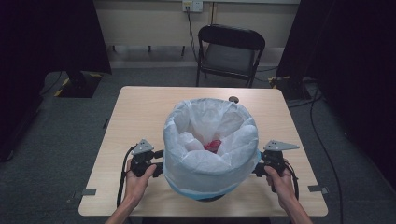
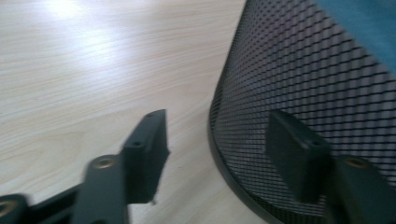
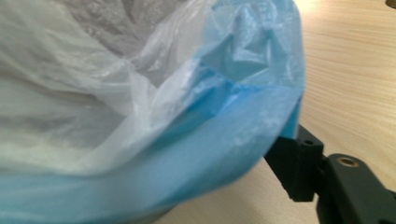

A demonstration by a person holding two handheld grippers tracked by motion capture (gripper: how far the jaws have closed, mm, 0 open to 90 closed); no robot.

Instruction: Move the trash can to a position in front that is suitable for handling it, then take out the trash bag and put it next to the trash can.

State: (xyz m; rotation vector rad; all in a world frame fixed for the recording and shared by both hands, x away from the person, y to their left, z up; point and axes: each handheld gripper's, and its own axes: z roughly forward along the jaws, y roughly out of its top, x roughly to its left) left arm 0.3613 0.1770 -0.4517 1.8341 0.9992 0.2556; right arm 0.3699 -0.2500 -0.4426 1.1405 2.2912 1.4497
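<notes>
High view: bin (image 1: 205,196) stood on the desk (image 1: 140,107) near the person's edge, w/ a white bag (image 1: 210,140) draped over its rim & a blue bag (image 1: 187,190) showing under the white hem. Bags looked mostly seated, so lining seemed nearly done; prob left: tidy the hem. Something red (image 1: 214,145) lay inside. Left claw (image 1: 158,162) sat just beside the bin's left flank, right claw (image 1: 258,165) just beside its right.

Left claw view: jaws stood apart, nothing between them. Mesh wall of the bin rose close behind the far jaw; contact couldn't be told. Near jaw hung over bare desk.

Right claw view: one jaw showed at lower right, just under the blue hem; the other hid behind plastic. Jaws seemed parted, but a pinch on the bag couldn't be told.
</notes>
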